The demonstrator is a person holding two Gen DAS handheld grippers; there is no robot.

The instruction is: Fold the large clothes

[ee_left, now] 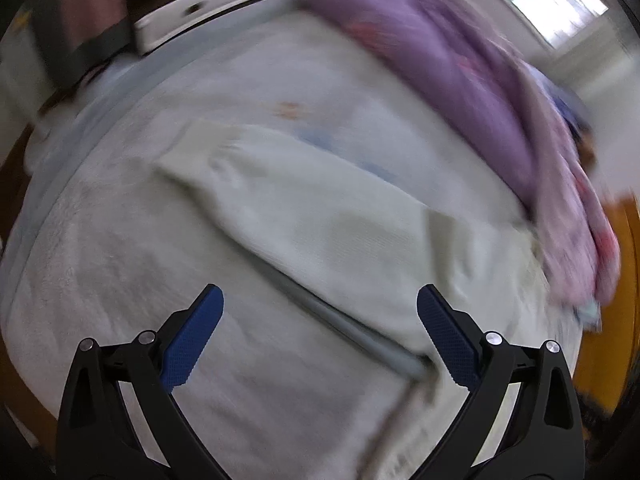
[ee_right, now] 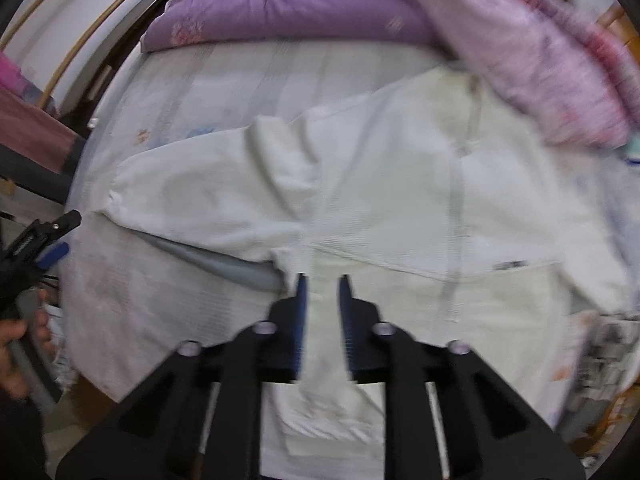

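- My left gripper is spread wide, its blue pads well apart and nothing between them; it hovers above the bed.
- Below and ahead of it lies the pale cream-white garment, one long sleeve stretched out toward the upper left of the left wrist view and ending in a ribbed cuff.
- A grey inner lining shows along the sleeve's lower edge, running diagonally between my left fingers.
- My right gripper is pinched on a fold of the same white garment; the cloth bunches up between the two narrow-set blue pads and spills back toward the camera.
- In the right wrist view the garment is laid flat across the middle of the bed, its body to the right with a grey seam line running down it, and a sleeve reaching off to the left.
- The garment lies on a light fleecy bedspread with faint blue and orange prints.
- A purple quilt with pink flowers is heaped along the far edge of the bed, its pinker side draping down on the right, just touching the garment's upper corner.
- At the left edge of the right wrist view I can see my other gripper and the hand holding its handle, beside the bed's edge.
- Both views are blurred, so finer detail on the garment is hard to tell.
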